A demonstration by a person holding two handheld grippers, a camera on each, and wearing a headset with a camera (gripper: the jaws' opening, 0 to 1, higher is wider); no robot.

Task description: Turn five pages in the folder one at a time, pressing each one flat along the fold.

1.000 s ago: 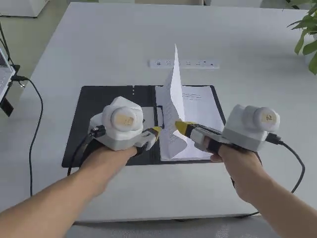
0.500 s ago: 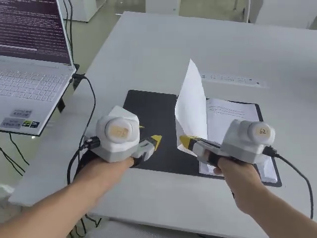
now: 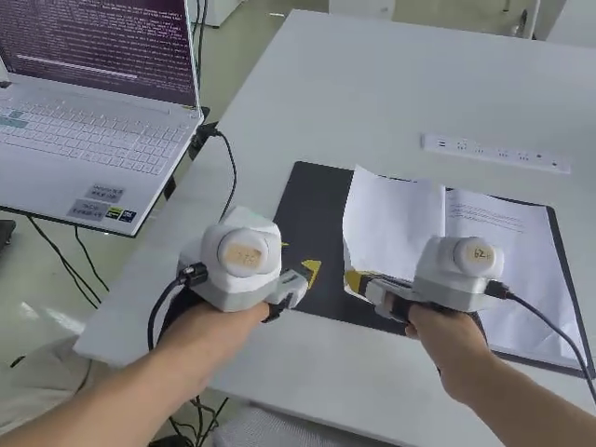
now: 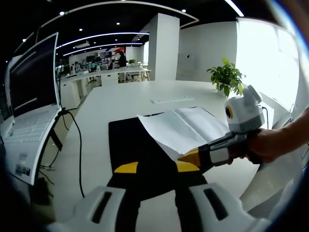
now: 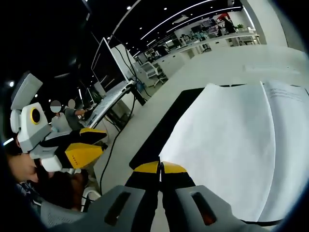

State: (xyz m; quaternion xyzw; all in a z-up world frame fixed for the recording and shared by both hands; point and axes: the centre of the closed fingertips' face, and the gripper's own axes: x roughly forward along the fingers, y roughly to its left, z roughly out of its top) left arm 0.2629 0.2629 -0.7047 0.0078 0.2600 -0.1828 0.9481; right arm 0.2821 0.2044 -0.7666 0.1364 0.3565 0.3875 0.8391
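A black folder [image 3: 307,209] lies open on the white table, with printed pages [image 3: 503,233] on its right half. My right gripper [image 3: 357,280] is shut on the lower corner of one white page [image 3: 391,223], which arches leftward over the fold. In the right gripper view the jaws [image 5: 160,167] meet on that page [image 5: 227,140]. My left gripper [image 3: 303,277] stands open just left of it, over the folder's bare left cover near the front edge. Its yellow-tipped jaws [image 4: 157,167] hold nothing in the left gripper view, with the page [image 4: 178,128] ahead to the right.
An open laptop [image 3: 93,93] sits on a lower surface to the left, with cables [image 3: 228,172] hanging past the table's left edge. A white power strip [image 3: 494,154] lies behind the folder. A potted plant [image 4: 227,77] stands past the table's far end.
The right gripper has carried the page from upright over the fold down and leftward. The head camera has swung left, bringing the laptop into sight. The left gripper stays open.
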